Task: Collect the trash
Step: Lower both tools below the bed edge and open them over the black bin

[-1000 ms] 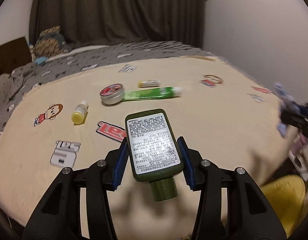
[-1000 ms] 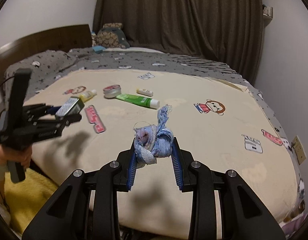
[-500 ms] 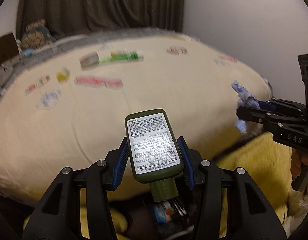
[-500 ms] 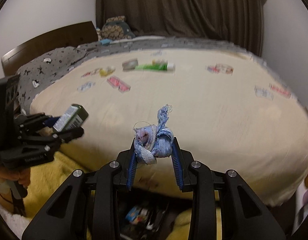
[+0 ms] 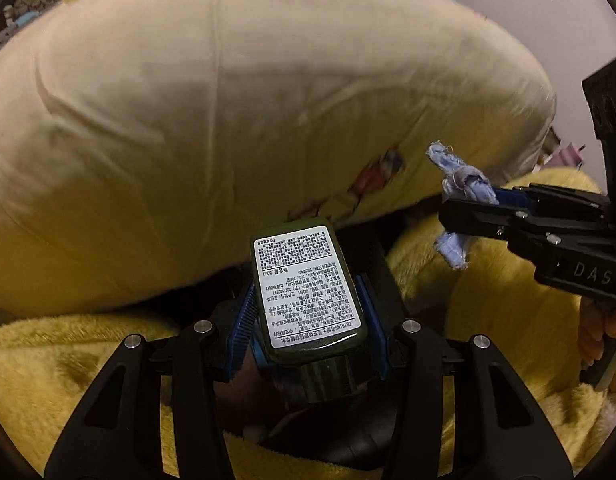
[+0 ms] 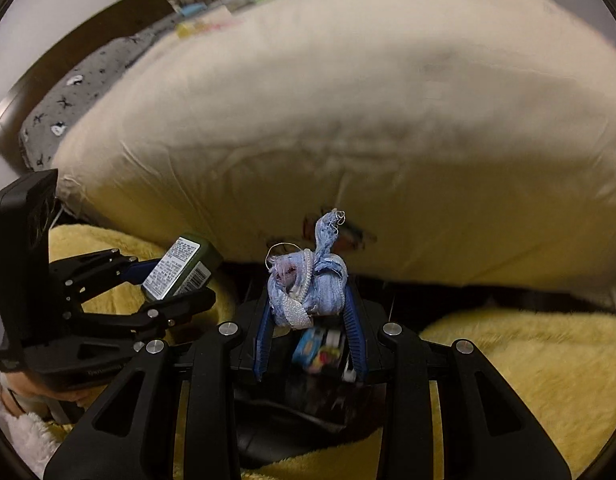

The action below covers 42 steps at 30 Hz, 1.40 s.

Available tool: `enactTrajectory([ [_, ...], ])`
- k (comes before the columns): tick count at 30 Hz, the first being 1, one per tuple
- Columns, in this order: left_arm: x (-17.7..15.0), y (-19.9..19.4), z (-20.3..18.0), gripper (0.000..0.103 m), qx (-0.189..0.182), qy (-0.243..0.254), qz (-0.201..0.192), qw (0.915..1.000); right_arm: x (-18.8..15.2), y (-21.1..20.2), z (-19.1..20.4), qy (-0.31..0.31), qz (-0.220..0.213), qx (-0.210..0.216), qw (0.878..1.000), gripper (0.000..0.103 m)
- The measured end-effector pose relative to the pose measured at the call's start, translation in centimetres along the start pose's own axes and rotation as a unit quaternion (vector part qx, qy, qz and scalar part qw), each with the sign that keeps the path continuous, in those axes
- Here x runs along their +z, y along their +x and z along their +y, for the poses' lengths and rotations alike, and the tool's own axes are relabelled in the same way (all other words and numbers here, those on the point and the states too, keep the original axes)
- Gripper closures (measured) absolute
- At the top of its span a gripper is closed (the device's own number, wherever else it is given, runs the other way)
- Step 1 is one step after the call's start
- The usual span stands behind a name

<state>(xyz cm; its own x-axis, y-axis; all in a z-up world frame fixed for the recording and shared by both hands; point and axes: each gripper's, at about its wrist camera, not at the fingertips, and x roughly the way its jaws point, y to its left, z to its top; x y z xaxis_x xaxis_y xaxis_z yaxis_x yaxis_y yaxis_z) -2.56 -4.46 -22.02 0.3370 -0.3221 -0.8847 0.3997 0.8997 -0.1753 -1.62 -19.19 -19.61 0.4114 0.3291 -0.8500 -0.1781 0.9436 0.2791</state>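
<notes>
- Left gripper [image 5: 309, 312] is pinching a dark green bottle [image 5: 308, 288] between its blue pads — jaws partway closed, pressing on the bottle's sides. White printed label is facing up and the cap end is pointing back toward the camera.
- Right gripper [image 6: 308, 312] is squeezing a wad of light blue cloth scrap [image 6: 306, 284], jaws fairly narrow around it. A frayed strip and a loop of thread are sticking up from the top of the wad.
- Both are pointing steeply down in front of the near edge of the cream bed cover [image 5: 228, 100], which is bulging over everything up top.
- Yellow fluffy blanket [image 6: 527, 360] is lying on both sides below, with a dark gap between the two heaps.
- Down in that gap, just under the right jaws, some colourful packaging [image 6: 319, 350] is showing — too blurry to tell what it is or what it's sitting in.
- From the left view the right gripper is sitting off to the right with the cloth poking out of its tip, well apart from the bottle.
</notes>
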Motion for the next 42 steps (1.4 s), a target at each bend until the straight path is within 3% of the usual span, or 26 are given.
enactTrajectory([
  [5, -0.7, 2.6, 0.8, 0.057, -0.013, -0.016, 0.045, 0.9988, -0.6, 2.2, -0.4, 0.015, 0.037, -0.006, 0.999, 0.07],
  [10, -0.5, 2.3, 1.1, 0.057, -0.002, -0.012, 0.049, 0.9987, -0.5, 2.6, 0.2, 0.012, 0.049, -0.01, 0.999, 0.07],
  [12, -0.6, 2.0, 0.9, 0.057, -0.024, -0.01, 0.053, 0.9983, -0.1, 2.2, 0.5, 0.021, 0.038, -0.013, 0.999, 0.07],
  [14, -0.8, 2.1, 0.9, 0.057, -0.001, -0.003, 0.058, 0.9983, 0.0, 2.6, 0.6, 0.024, 0.04, -0.023, 0.999, 0.07],
  [18, -1.4, 3.3, 1.8, 0.057, -0.005, -0.028, 0.079, 0.9965, -0.5, 4.0, -0.2, 0.037, 0.065, -0.018, 0.997, 0.07],
  [21, -1.3, 3.6, 2.0, 0.056, -0.02, -0.035, 0.082, 0.9958, -0.7, 4.4, -0.4, 0.041, 0.072, -0.009, 0.997, 0.065],
  [24, -1.4, 3.8, 2.1, 0.033, -0.017, -0.035, 0.082, 0.9959, -0.6, 4.4, -0.4, 0.044, 0.068, -0.008, 0.997, 0.058],
  [25, -1.3, 3.8, 2.0, 0.03, -0.012, -0.033, 0.077, 0.9964, -0.6, 4.1, -0.3, 0.043, 0.063, -0.01, 0.997, 0.053],
  [26, -1.3, 3.7, 1.9, 0.029, -0.007, -0.033, 0.074, 0.9967, -0.5, 4.2, -0.6, 0.043, 0.061, -0.011, 0.997, 0.047],
  [32, -1.2, 3.0, 1.9, 0.022, 0.011, -0.031, 0.054, 0.998, 0.0, 2.4, -0.8, 0.042, 0.036, -0.031, 0.998, 0.028],
  [42, 0.0, -0.5, 2.1, 0.015, 0.045, -0.007, 0.017, 0.9988, 1.2, -0.2, -0.8, 0.032, -0.016, -0.043, 0.998, 0.017],
])
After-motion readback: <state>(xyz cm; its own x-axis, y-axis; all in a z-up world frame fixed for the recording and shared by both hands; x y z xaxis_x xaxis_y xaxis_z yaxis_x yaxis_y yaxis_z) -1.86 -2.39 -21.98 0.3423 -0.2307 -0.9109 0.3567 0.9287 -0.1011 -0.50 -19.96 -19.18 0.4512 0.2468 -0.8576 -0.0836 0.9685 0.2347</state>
